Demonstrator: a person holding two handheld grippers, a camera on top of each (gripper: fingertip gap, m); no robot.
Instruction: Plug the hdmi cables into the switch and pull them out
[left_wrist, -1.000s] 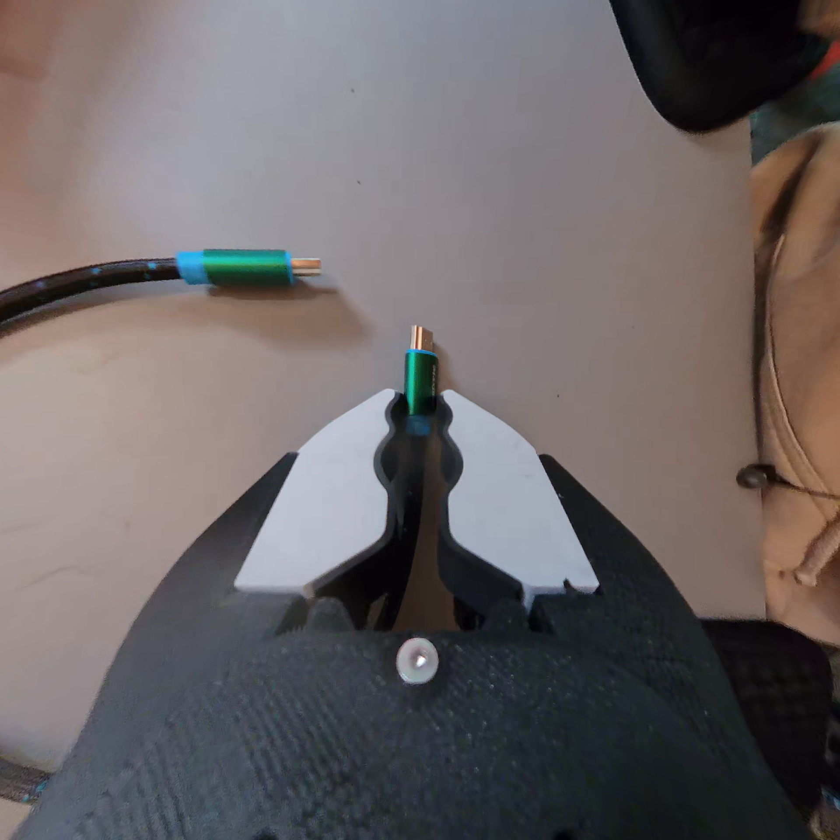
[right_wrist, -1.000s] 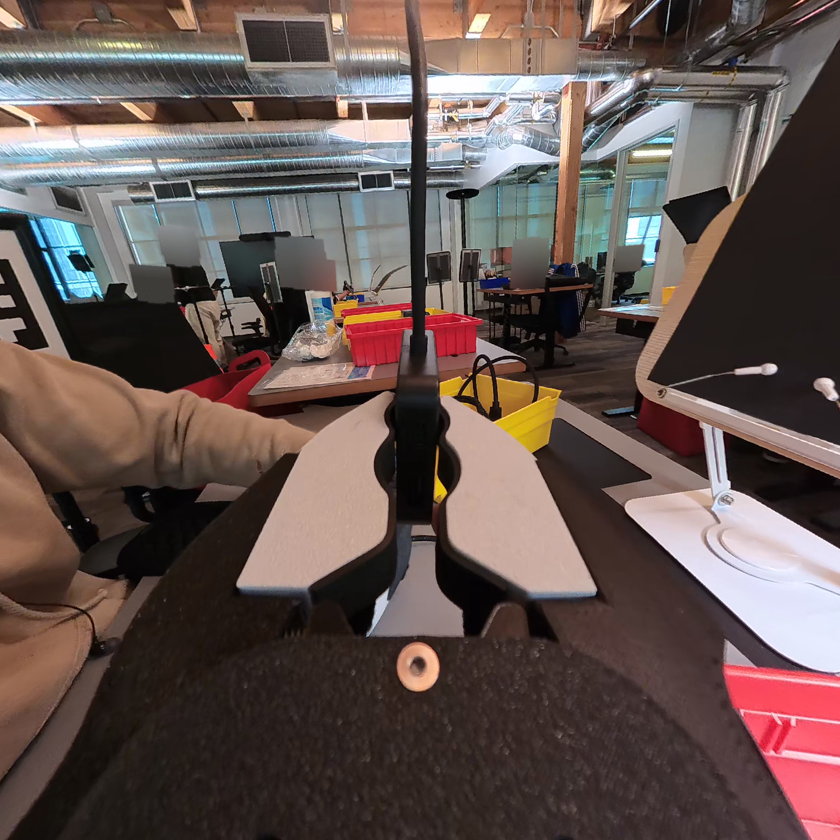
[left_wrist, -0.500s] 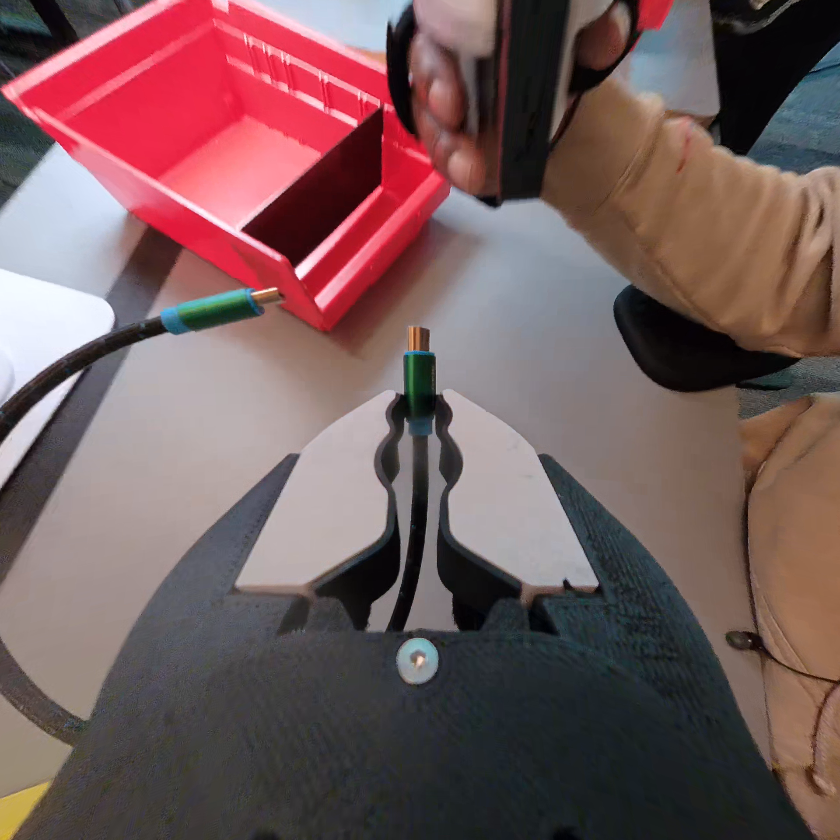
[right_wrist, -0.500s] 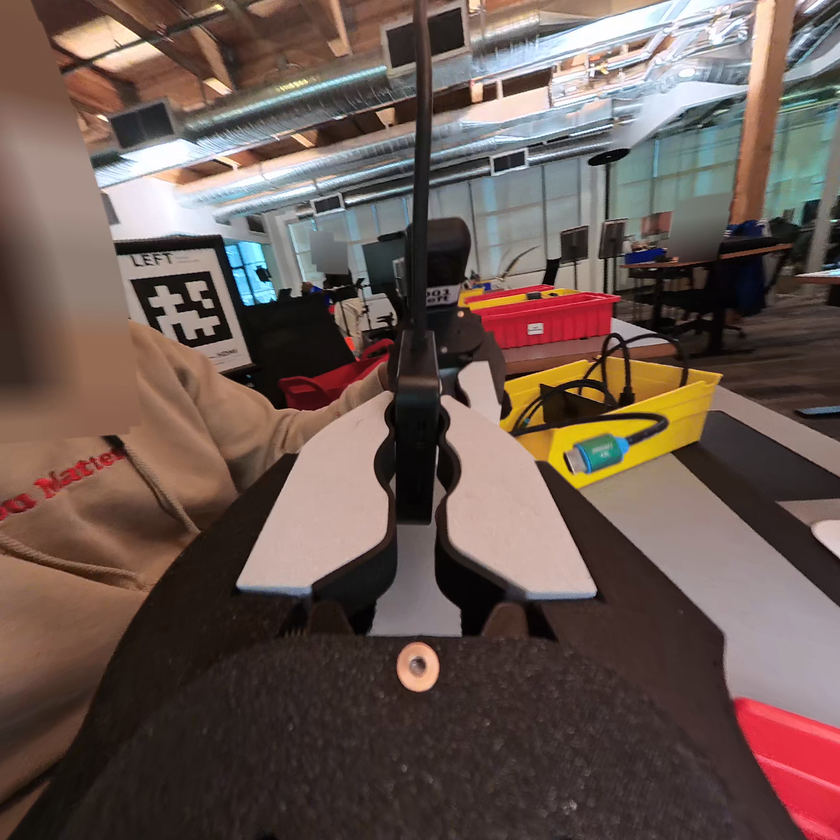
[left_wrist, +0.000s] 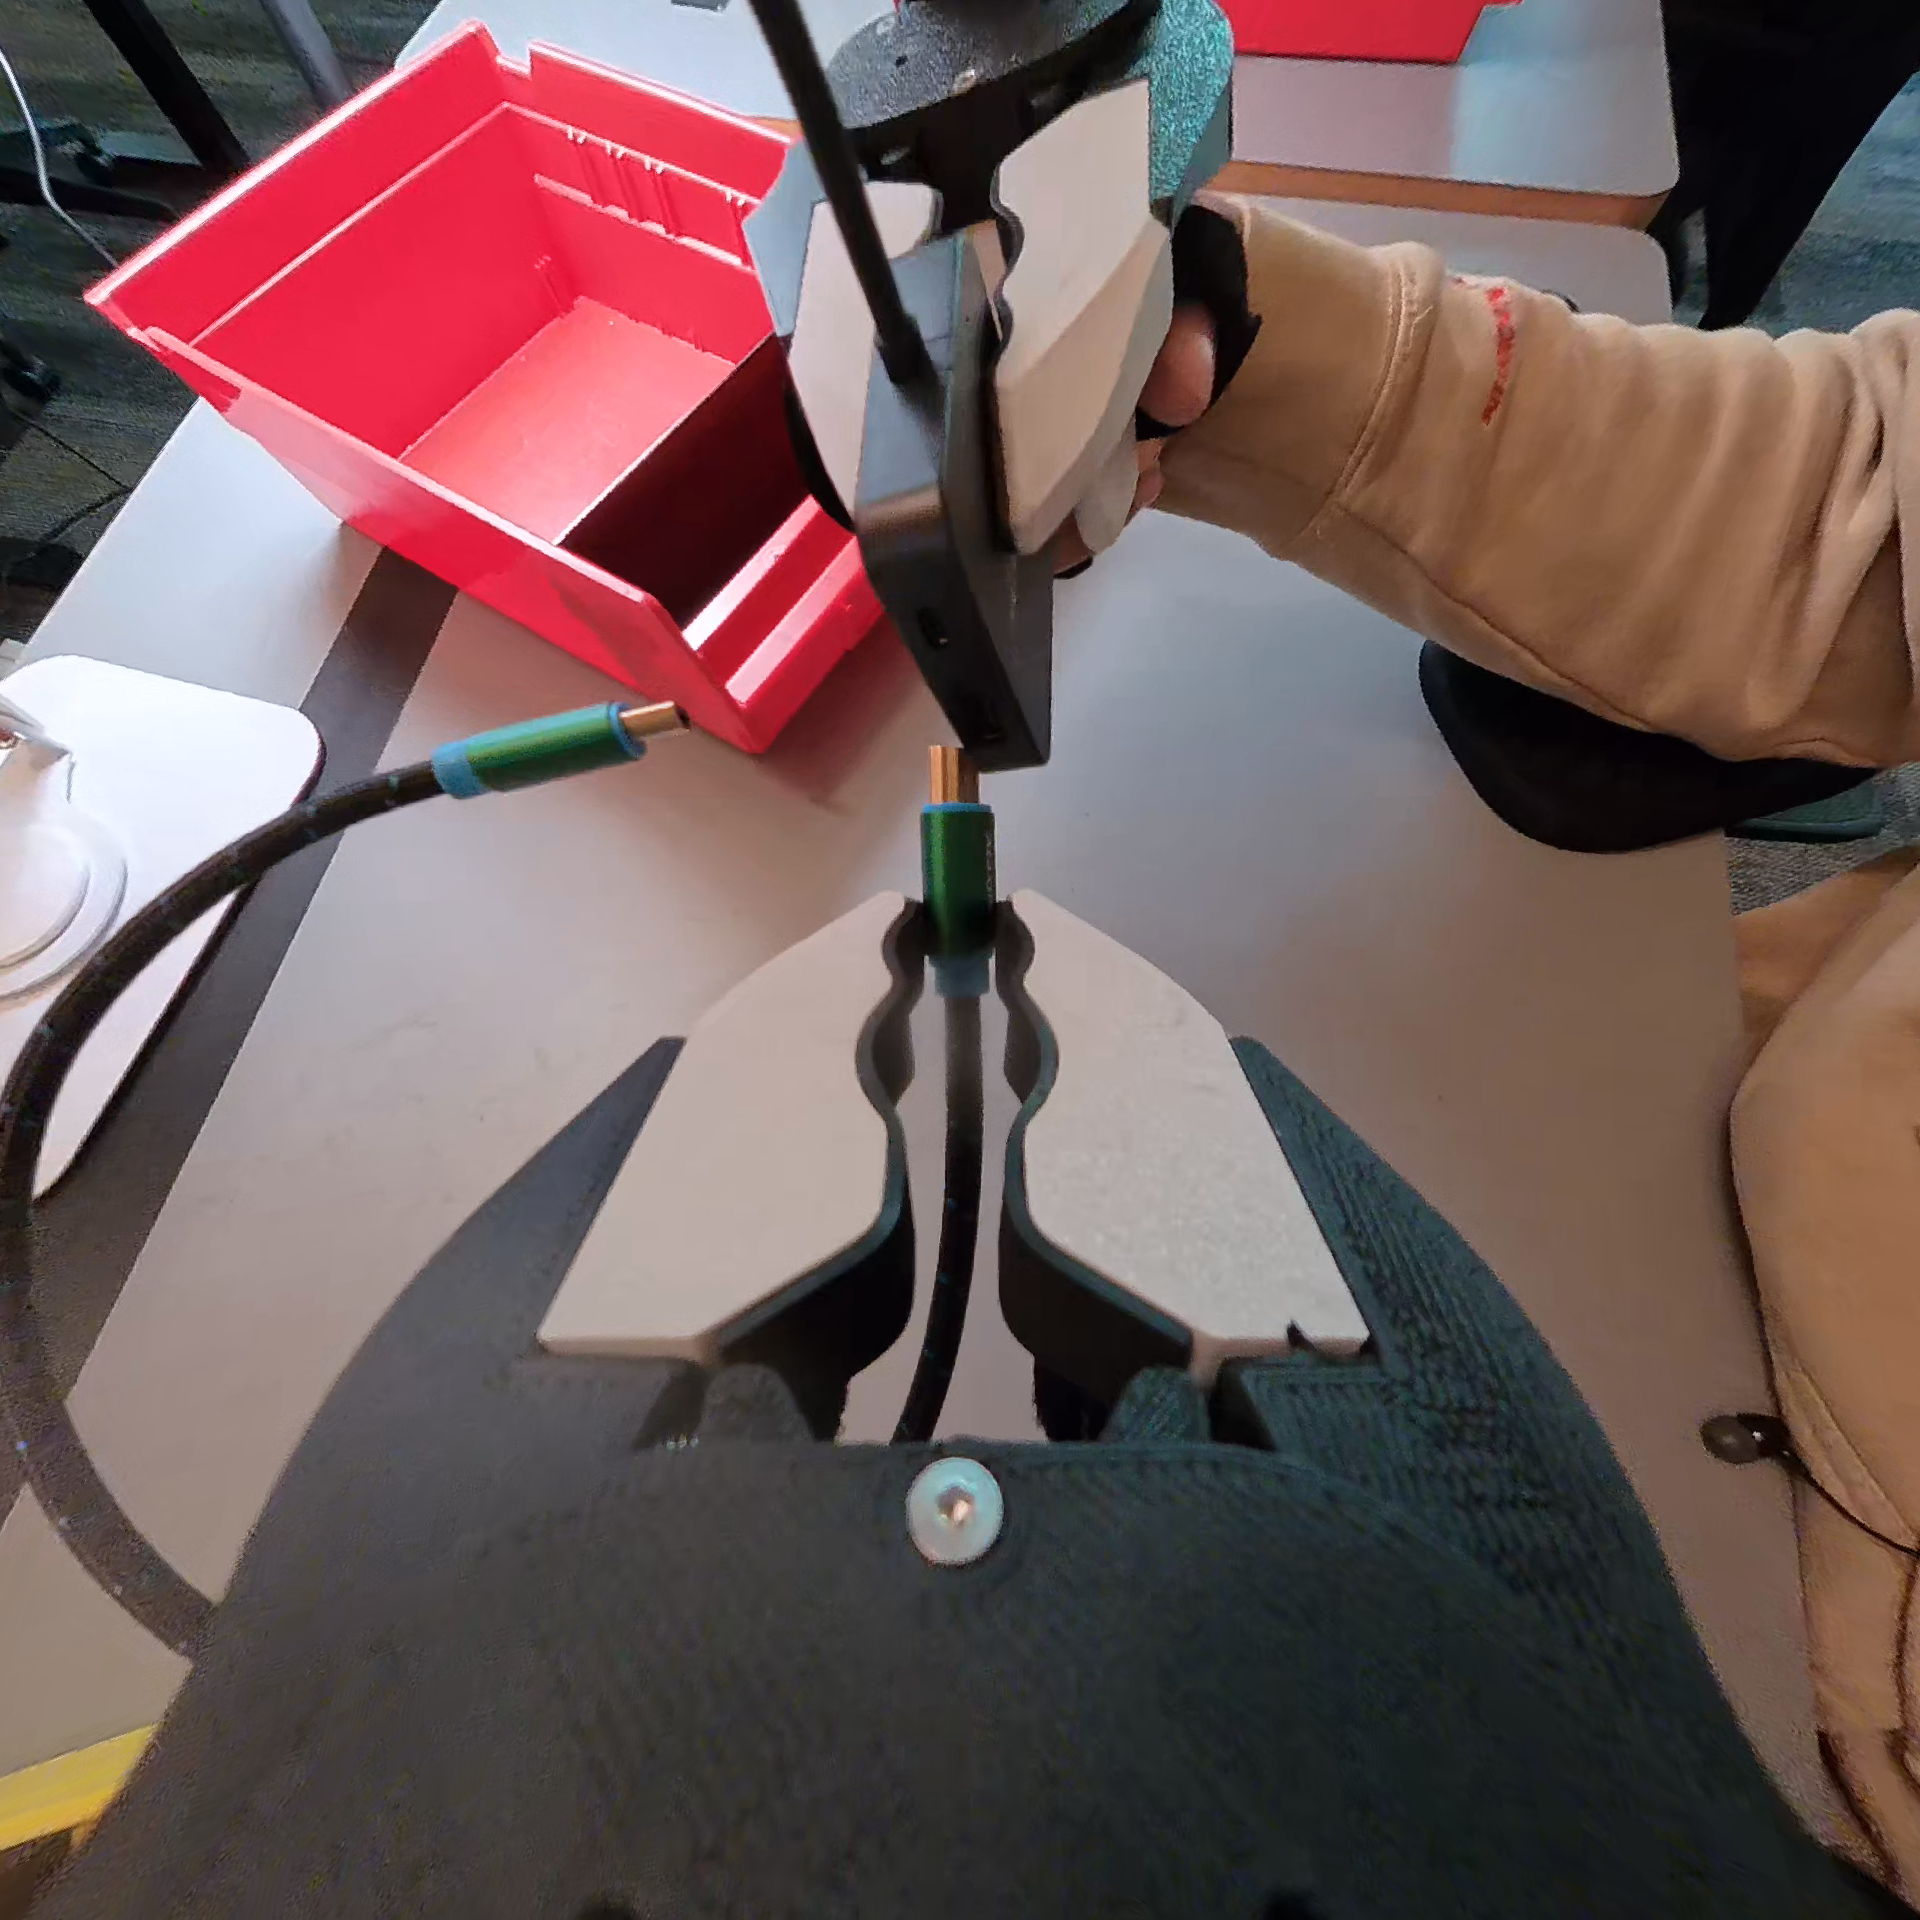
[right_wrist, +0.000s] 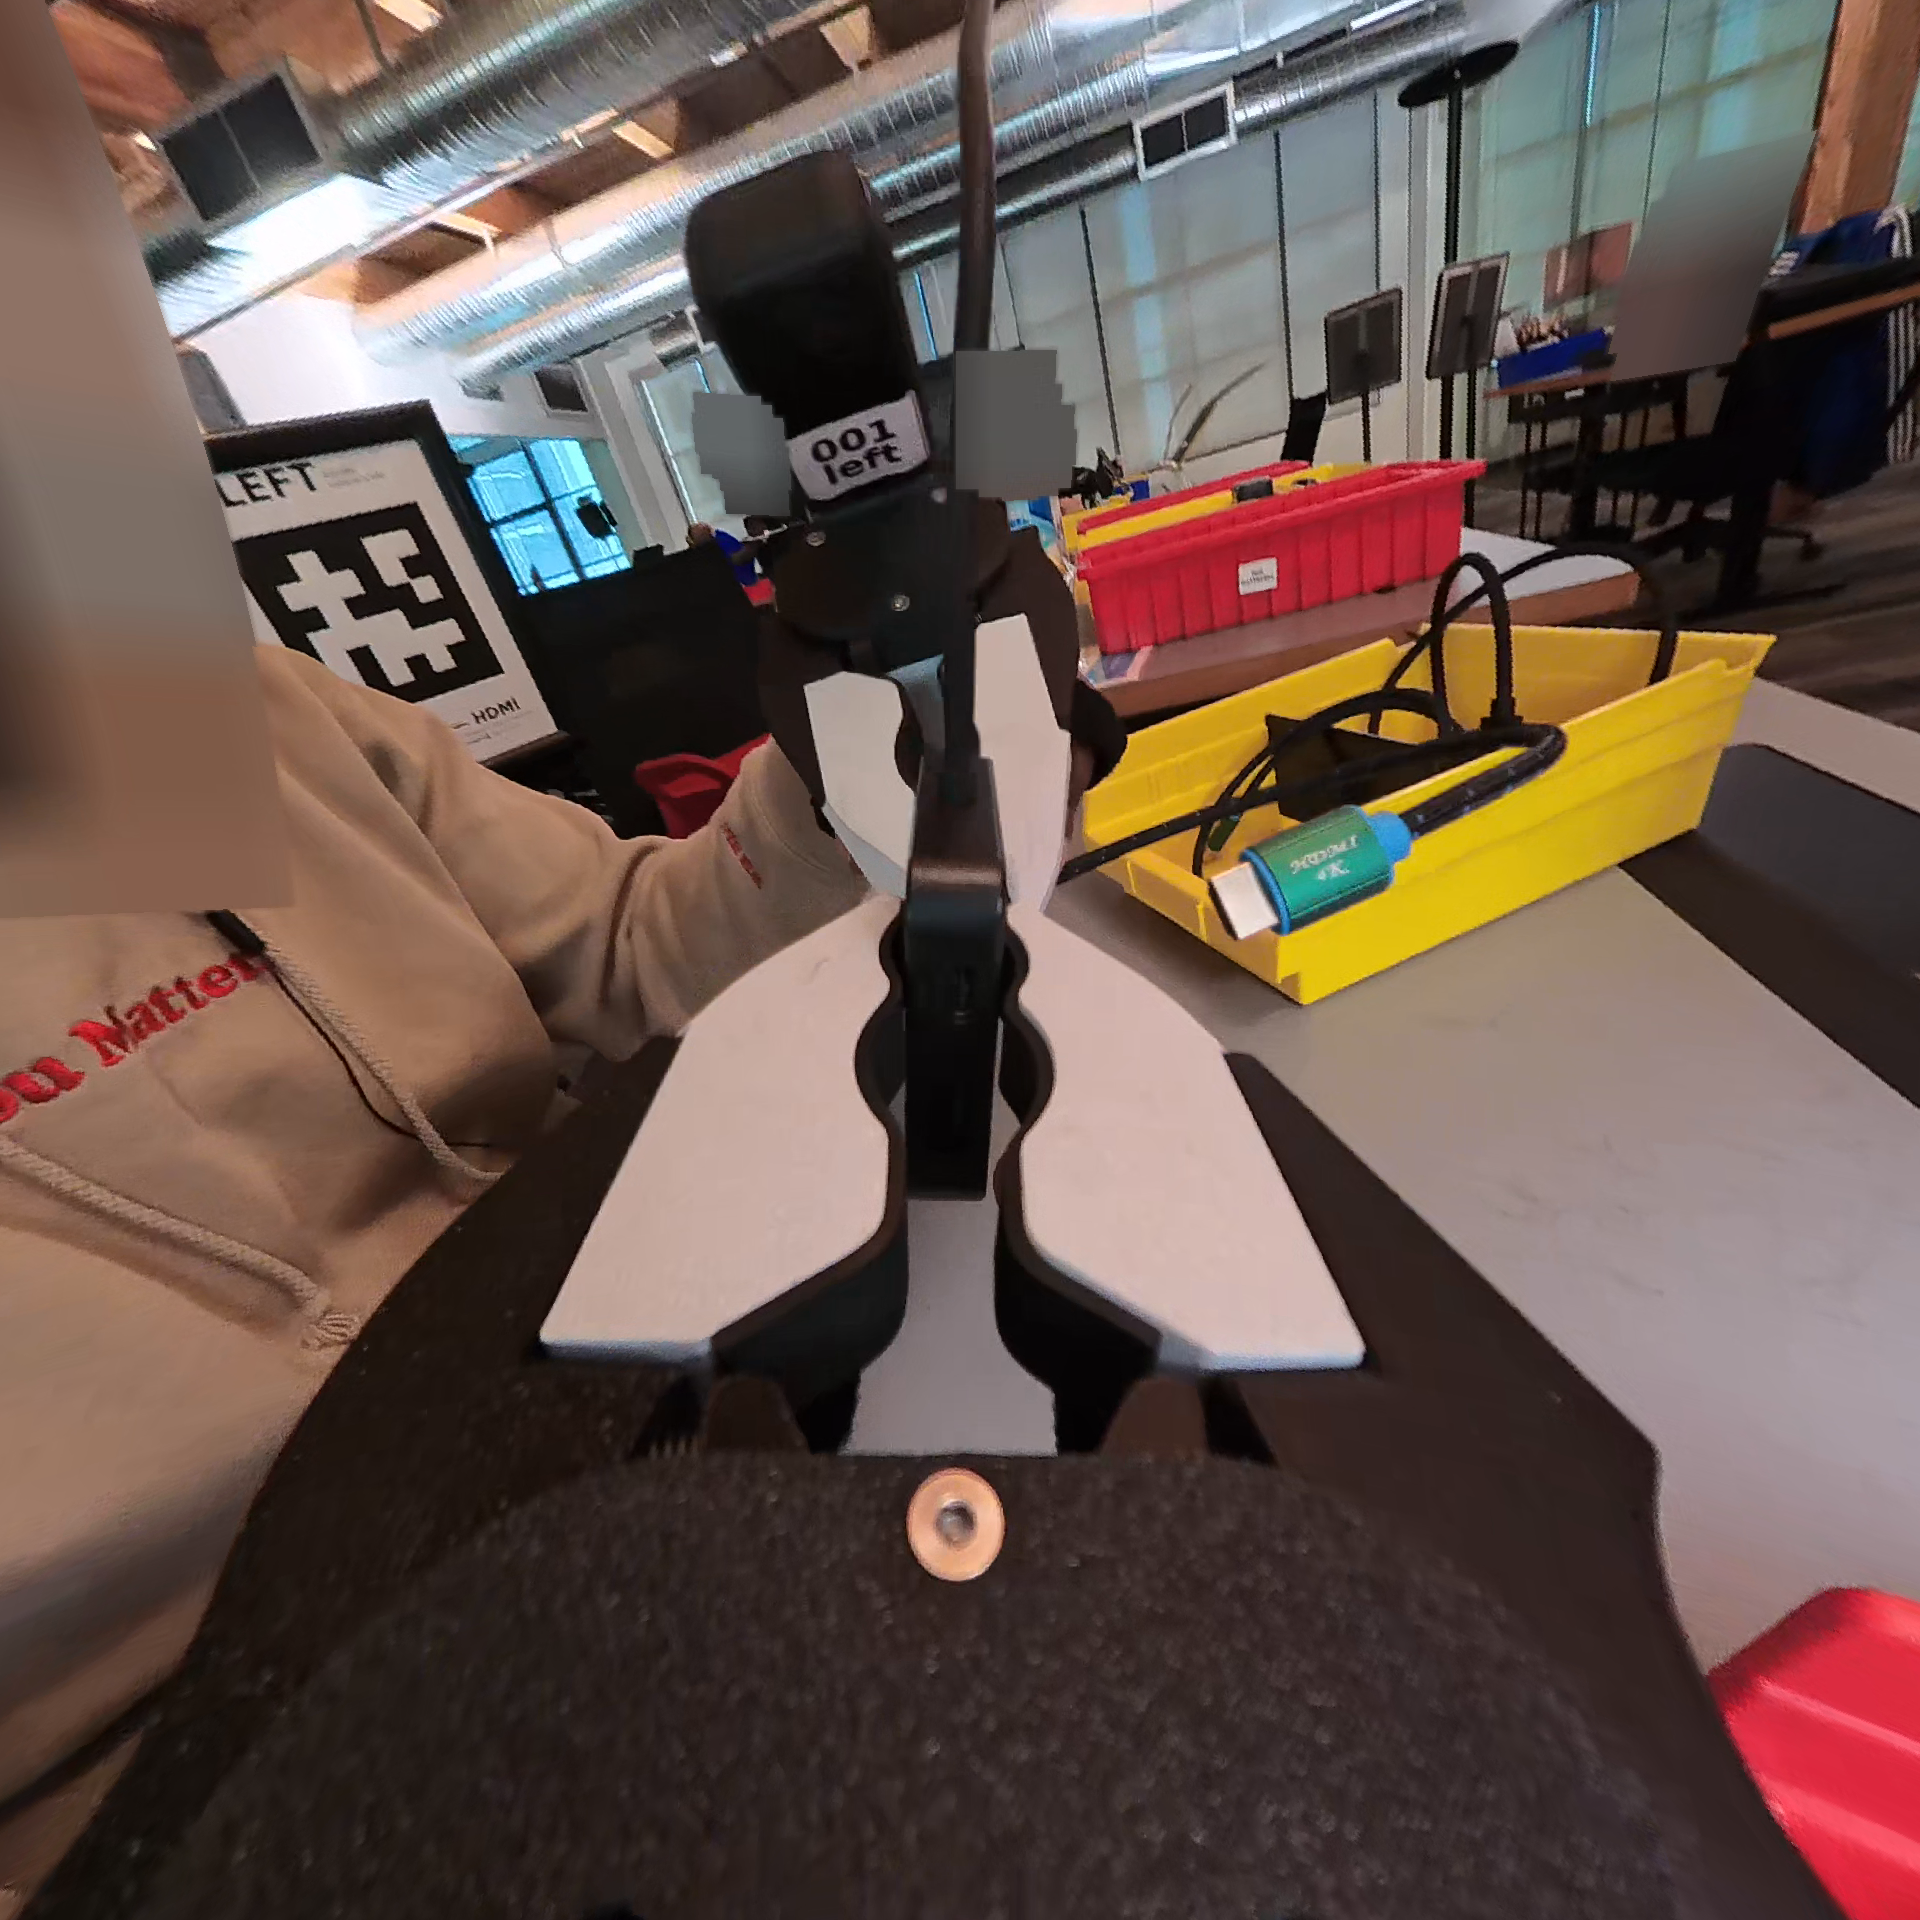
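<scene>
Table (left_wrist: 1299, 935): plug (left_wrist: 958, 873) tip just beside switch (left_wrist: 961, 582).

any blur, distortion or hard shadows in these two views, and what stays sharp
Left wrist view: the held green plug and the switch are sharp, the table edges bend from the wide lens, and shadows are soft. Right wrist view: the switch is crisp, the ceiling ducts and far desks are smeared and curved, and mosaic patches hide some areas.

Writing shows on a sticker (right_wrist: 854, 457), framed sign (right_wrist: 364, 592), green plug (right_wrist: 1322, 869), sweatshirt (right_wrist: 156, 1029).
</scene>
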